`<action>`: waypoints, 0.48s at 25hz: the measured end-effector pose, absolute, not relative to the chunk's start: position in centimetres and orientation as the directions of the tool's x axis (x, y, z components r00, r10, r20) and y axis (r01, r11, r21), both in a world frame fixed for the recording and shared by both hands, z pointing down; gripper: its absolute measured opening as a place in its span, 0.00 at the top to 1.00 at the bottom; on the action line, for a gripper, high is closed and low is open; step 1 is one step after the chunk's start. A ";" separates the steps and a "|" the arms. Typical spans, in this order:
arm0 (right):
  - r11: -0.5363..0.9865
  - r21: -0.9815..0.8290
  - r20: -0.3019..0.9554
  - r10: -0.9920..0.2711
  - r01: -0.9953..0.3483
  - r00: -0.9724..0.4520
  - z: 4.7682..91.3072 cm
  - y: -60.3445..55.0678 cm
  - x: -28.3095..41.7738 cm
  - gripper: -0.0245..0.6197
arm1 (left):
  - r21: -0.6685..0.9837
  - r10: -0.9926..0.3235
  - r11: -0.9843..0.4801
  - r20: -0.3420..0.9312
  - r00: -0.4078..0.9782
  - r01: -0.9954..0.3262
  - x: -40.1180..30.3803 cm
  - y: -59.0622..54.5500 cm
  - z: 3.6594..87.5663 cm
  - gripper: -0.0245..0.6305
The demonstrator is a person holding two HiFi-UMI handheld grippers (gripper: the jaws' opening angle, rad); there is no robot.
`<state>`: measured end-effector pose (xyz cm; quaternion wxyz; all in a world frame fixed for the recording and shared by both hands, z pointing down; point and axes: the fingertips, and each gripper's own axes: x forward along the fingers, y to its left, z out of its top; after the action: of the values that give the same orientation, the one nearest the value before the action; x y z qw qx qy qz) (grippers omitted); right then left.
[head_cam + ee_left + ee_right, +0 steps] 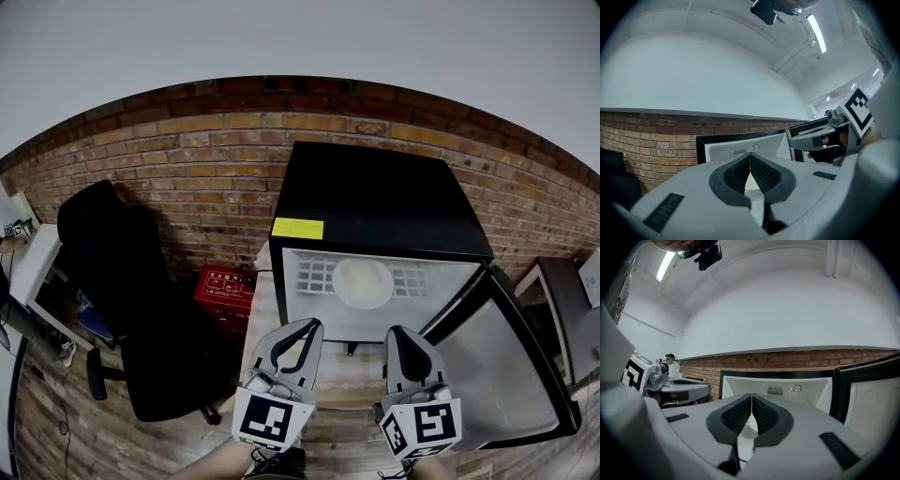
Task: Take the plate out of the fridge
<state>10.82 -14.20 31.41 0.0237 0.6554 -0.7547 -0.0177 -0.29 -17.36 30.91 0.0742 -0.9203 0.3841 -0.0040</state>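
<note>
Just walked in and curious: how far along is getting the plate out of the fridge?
Done: the door is open. In hand: nothing; the left gripper and right gripper are shut and empty, outside the fridge. Left: the plate sits on its shelf, not yet grasped.

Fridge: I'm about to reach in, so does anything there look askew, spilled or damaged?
Nothing stands out. The fridge stands with its door open at the right, the white plate lies on the wire shelf, and no spill shows.
</note>
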 end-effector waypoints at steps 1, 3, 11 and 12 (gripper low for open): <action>0.134 0.059 0.017 -0.991 -0.989 -0.133 31.4 -15.0 10.8 0.92 | -0.138 -0.701 -0.701 -0.048 0.711 -0.700 -0.2 -18.2 30.9 0.93; 0.120 0.061 0.024 -0.993 -0.991 -0.119 31.5 -16.5 10.7 0.92 | -0.132 -0.687 -0.715 -0.045 0.725 -0.686 -0.1 -19.7 31.1 0.93; 0.064 0.051 0.044 -0.997 -0.997 -0.062 32.2 -20.3 10.9 0.91 | -0.119 -0.637 -0.762 -0.033 0.770 -0.636 0.9 -23.6 32.0 0.93; 0.062 0.053 0.046 -0.997 -0.997 -0.059 32.2 -20.6 10.9 0.91 | -0.118 -0.634 -0.765 -0.036 0.772 -0.633 1.0 -24.0 32.0 0.93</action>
<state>10.87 -20.59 32.23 0.0350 0.6849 -0.7278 -0.0034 0.98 -23.96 31.98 0.0617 -0.9393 0.3374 -0.0030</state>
